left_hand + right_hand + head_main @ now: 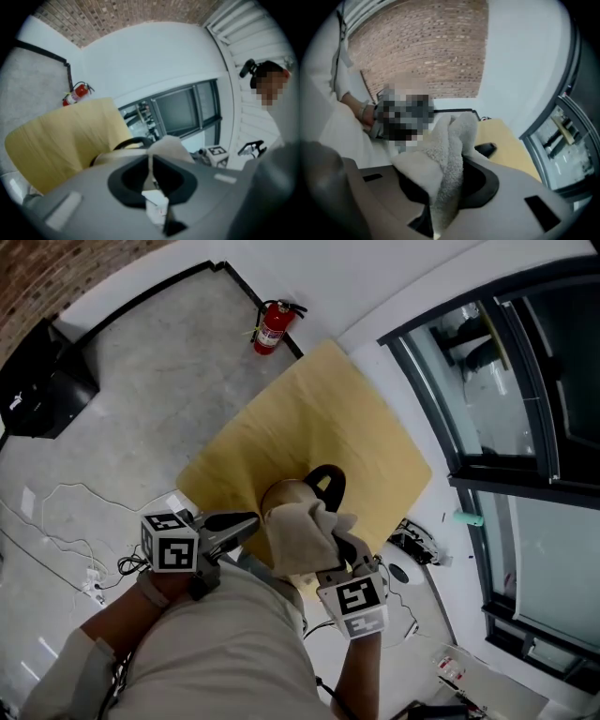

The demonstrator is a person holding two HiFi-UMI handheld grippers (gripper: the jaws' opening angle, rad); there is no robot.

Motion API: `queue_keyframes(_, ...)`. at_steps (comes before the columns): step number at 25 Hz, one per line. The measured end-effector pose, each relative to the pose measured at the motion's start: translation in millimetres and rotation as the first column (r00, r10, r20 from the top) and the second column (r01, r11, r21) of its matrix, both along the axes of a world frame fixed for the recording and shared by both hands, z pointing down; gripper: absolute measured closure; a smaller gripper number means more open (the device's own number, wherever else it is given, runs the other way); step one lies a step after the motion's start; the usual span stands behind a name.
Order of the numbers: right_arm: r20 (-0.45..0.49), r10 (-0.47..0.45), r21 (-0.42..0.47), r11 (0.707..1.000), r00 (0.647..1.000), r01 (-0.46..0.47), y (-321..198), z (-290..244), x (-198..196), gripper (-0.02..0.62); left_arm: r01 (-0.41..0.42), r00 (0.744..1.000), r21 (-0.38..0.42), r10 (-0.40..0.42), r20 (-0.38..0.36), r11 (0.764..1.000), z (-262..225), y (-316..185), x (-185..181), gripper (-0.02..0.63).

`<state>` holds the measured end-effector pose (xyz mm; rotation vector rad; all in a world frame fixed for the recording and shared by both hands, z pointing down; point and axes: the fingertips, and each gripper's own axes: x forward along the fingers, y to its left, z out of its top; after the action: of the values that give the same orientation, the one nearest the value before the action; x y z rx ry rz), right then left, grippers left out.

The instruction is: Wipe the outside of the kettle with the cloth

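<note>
Nearest the lens, a pale beige shirt (216, 643) fills the lower head view, with both forearms reaching forward from it.

Left gripper (251, 519): held level, marker cube toward the person. In the left gripper view its (150, 158) 2 jaws are seen pressed together along 1 thin seam. The tips lie just beside the left flank of the kettle; contact cannot be confirmed.

Right gripper (345, 554): angled steeply down. In the right gripper view its (457, 161) jaws are clamped on a cream fleecy cloth (440, 159), which is bunched up between them and spills out ahead.

A rounded brass-coloured metal kettle (292, 491) with a black arched handle (329, 480) is found standing upright at the near edge of a yellow wooden tabletop (319, 399). The cloth (298, 538) is draped over the kettle's near side, hiding the lower body. From the left gripper view the kettle (112, 157) is seen just past the jaw tips, with the cloth (169, 146) to its right.

Background: a red fire extinguisher (271, 327) is set against the white wall beyond the table, on a grey speckled floor (141, 381). A dark-framed window (506, 381) is noted at the right.
</note>
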<state>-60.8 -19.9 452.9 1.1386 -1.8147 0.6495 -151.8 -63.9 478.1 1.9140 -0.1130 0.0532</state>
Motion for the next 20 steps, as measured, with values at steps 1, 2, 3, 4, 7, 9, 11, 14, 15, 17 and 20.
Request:
queue_keyframes(1, -0.042, 0.056, 0.012, 0.998, 0.998, -0.056, 0, -2, 22, 0.488, -0.022, 1.0, 0.012, 0.022, -0.006, 1.0, -3, 2, 3, 0.589)
queue_keyframes(2, -0.108, 0.103, 0.016, 0.995, 0.989, -0.102, 3, -3, 47, 0.488, -0.052, 0.999, 0.036, 0.053, -0.011, 0.998, -7, 5, 6, 0.589)
queue_keyframes(3, -0.18, 0.143, 0.018, 0.99, 0.973, -0.142, 9, -2, 71, 0.488, -0.092, 0.996, 0.081, 0.092, -0.006, 0.992, -12, 9, 9, 0.589)
queue_keyframes(4, -0.242, 0.177, 0.026, 0.984, 0.954, -0.176, 14, -3, 92, 0.488, -0.141, 0.99, 0.152, 0.14, 0.017, 0.978, -18, 13, 15, 0.589)
queue_keyframes(7, -0.319, 0.191, 0.181, 0.974, 0.928, -0.138, -1, -29, 120, 0.488, -0.352, 0.936, 0.519, 0.295, 0.192, 0.779, -44, 34, 48, 0.589)
queue_keyframes(9, -0.391, 0.076, 0.28, 0.959, 0.917, 0.039, -32, -47, 119, 0.488, -0.464, 0.877, 0.768, 0.352, 0.328, 0.441, -60, 58, 82, 0.589)
queue_keyframes(11, -0.492, -0.085, 0.245, 0.941, 0.867, 0.232, -54, -45, 119, 0.488, -0.49, 0.817, 0.872, 0.362, 0.449, 0.023, -63, 85, 110, 0.592)
queue_keyframes(14, -0.43, -0.346, 0.221, 0.855, 0.834, 0.468, -63, -41, 98, 0.488, -0.505, 0.712, 0.775, 0.323, 0.623, -0.381, -37, 110, 136, 0.601)
queue_keyframes(15, -0.376, -0.426, 0.223, 0.82, 0.823, 0.526, -62, -36, 88, 0.488, -0.524, 0.68, 0.738, 0.314, 0.663, -0.425, -27, 112, 142, 0.601)
queue_keyframes(17, -0.314, -0.56, 0.181, 0.757, 0.767, 0.627, -57, -11, 72, 0.488, -0.56, 0.644, 0.705, 0.307, 0.701, -0.436, -12, 111, 149, 0.591)
queue_keyframes(20, -0.308, -0.585, 0.118, 0.759, 0.75, 0.64, -63, 21, 77, 0.492, -0.577, 0.651, 0.706, 0.291, 0.701, -0.41, -8, 111, 148, 0.58)
